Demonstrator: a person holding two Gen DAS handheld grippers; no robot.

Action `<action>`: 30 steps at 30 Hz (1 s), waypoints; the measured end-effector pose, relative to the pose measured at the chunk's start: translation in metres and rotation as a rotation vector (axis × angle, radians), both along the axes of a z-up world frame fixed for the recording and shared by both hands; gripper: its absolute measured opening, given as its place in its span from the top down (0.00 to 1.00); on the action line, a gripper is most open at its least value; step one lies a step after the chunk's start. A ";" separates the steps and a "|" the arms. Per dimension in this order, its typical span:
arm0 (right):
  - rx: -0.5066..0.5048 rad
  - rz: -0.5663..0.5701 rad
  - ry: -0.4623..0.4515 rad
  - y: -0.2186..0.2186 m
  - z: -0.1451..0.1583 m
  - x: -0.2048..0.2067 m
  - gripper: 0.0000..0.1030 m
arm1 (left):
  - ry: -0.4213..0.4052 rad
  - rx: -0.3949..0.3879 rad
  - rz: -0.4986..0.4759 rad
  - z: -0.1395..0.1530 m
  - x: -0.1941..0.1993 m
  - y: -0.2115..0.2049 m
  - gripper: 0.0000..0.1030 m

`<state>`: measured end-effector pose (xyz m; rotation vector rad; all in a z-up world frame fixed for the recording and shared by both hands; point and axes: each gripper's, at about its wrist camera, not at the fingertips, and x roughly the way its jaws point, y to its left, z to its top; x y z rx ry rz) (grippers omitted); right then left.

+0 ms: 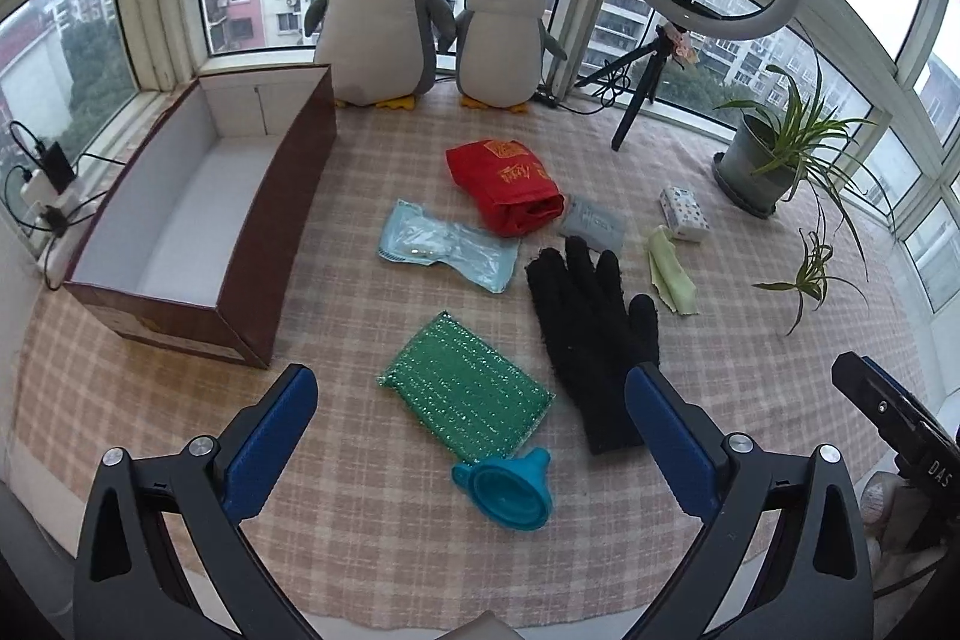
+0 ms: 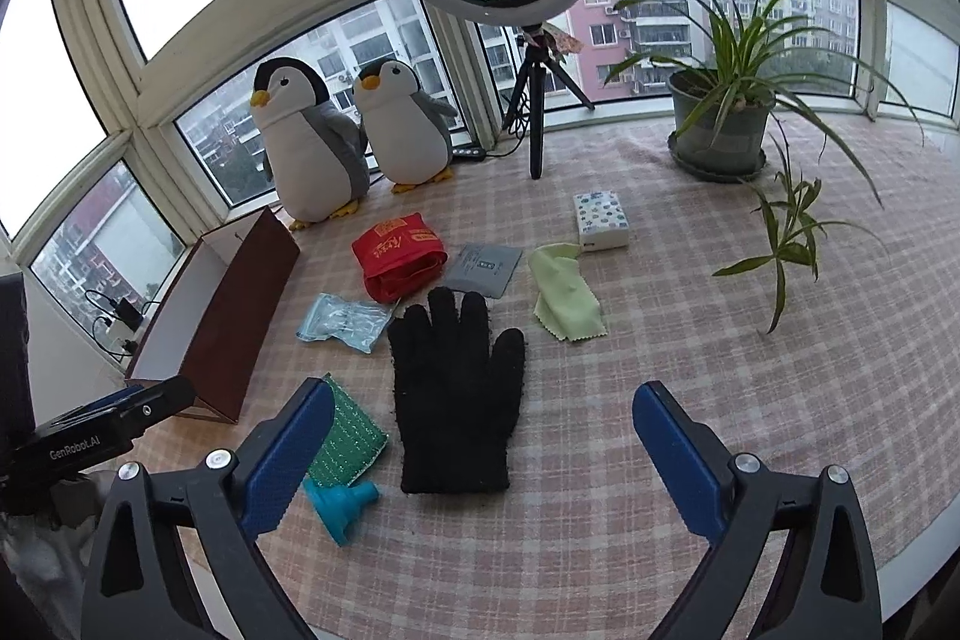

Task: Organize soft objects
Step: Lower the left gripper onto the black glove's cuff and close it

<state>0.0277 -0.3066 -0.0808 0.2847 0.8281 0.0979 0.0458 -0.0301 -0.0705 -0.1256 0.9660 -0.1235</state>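
While the left claw (image 1: 471,418) hovers low over the checked worktop (image 1: 372,532), its blue pads stand spread wide and grip nothing. Between them lie the green scouring pad (image 1: 465,388) and, nearer the camera, the teal funnel (image 1: 507,487) touching the pad's near corner. A black glove (image 1: 591,334) lies just right of the pad, its cuff close to the right-hand pad. Further off sit the red pouch (image 1: 507,187) and the pale blue packet (image 1: 447,250). An open brown box (image 1: 198,220) stands at the left, empty inside, with bare cloth between it and the pad.

From the right wrist, the right claw (image 2: 483,436) is likewise spread wide and holds nothing. The glove lies flat between its pads, fingers pointing away. A light green cloth (image 2: 567,295) and a small tissue pack (image 2: 600,220) lie beyond, with open cloth to the right up to the potted plant (image 2: 720,124).
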 end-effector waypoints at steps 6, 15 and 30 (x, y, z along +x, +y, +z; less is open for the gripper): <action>0.096 0.038 0.078 -0.021 -0.026 0.021 0.11 | 0.057 -0.025 -0.026 -0.018 0.019 -0.016 0.19; 0.198 0.138 0.183 -0.031 -0.065 0.059 0.22 | 0.200 -0.125 -0.045 -0.057 0.045 -0.044 0.36; 0.457 0.174 0.427 -0.036 -0.141 0.114 0.44 | 0.429 -0.211 -0.128 -0.112 0.096 -0.071 0.49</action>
